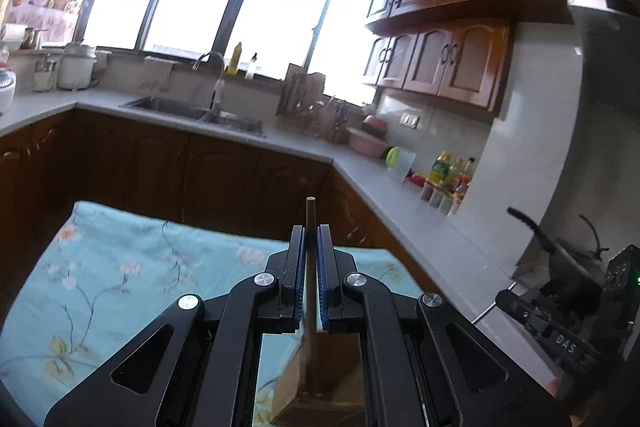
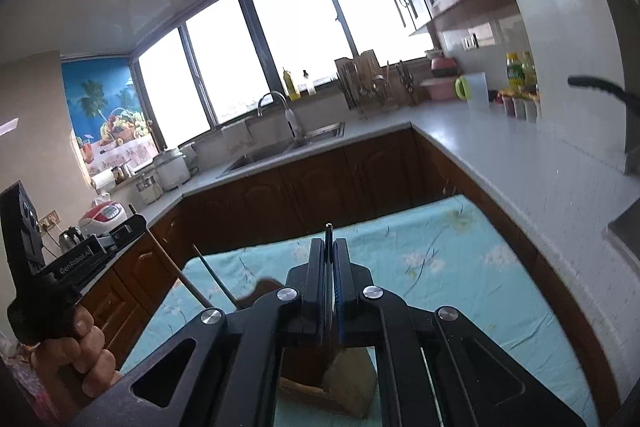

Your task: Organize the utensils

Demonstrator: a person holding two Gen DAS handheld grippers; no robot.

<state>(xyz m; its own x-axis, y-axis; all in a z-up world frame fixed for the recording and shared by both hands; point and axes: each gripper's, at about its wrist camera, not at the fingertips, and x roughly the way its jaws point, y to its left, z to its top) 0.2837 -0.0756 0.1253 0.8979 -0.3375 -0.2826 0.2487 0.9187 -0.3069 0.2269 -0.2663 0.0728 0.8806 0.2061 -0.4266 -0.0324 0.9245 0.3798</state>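
Observation:
My left gripper [image 1: 311,233] is shut on a thin wooden utensil handle [image 1: 310,217] that stands upright between the pads and runs down into a wooden holder box [image 1: 308,397] below the jaws. My right gripper [image 2: 329,247] is shut on a thin dark utensil handle [image 2: 329,233], upright, above the same wooden holder [image 2: 344,383]. Both hover over a table with a turquoise flowered cloth [image 1: 120,279]. In the right wrist view, two more utensil handles [image 2: 212,279] lean out to the left of the holder, and the left gripper body [image 2: 60,259] shows in a hand.
A grey L-shaped counter [image 1: 420,219] runs behind and to the right, with a sink [image 1: 192,111], a utensil rack [image 1: 308,107], a pink basin [image 1: 366,143] and sauce bottles [image 1: 448,179]. A pan handle [image 2: 600,87] sticks out at right. Dark wood cabinets stand below.

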